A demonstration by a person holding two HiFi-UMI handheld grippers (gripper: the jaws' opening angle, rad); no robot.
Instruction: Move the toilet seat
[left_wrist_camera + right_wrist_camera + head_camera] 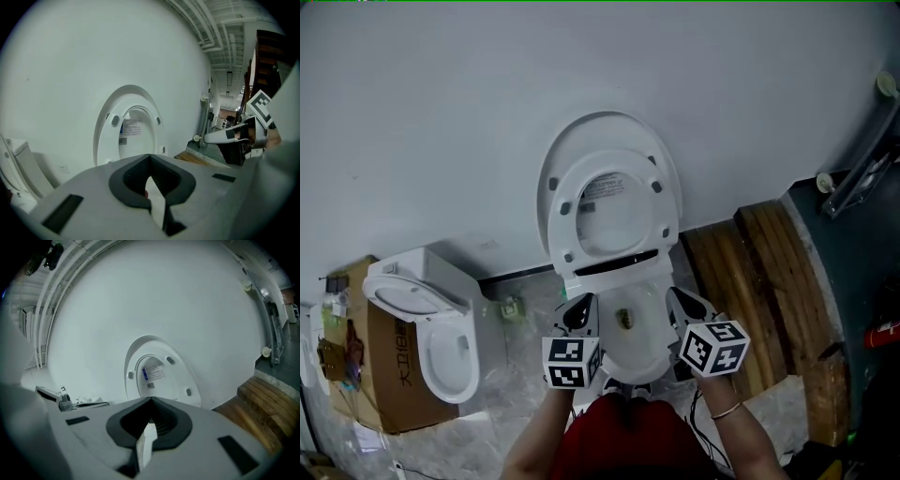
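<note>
The white toilet seat [565, 214] stands raised, leaning on its upright lid [586, 131] against the wall; a label shows through the ring. It also appears in the left gripper view, seat [112, 136], and in the right gripper view, seat [174, 376]. Below it lies the toilet bowl [630, 339]. My left gripper [578, 307] hovers at the bowl's left rim, jaws shut with nothing gripped. My right gripper [684, 302] sits at the bowl's right rim, also shut and holding nothing. Both point toward the raised seat, short of it, as the left gripper [150, 157] and right gripper [151, 401] show in their own views.
A second white toilet [431, 328] rests on a cardboard box [382, 380] at the left. Wooden planks [759, 281] lie to the right of the bowl, and a dark metal frame [862, 173] stands at the far right. The pale wall is close behind the lid.
</note>
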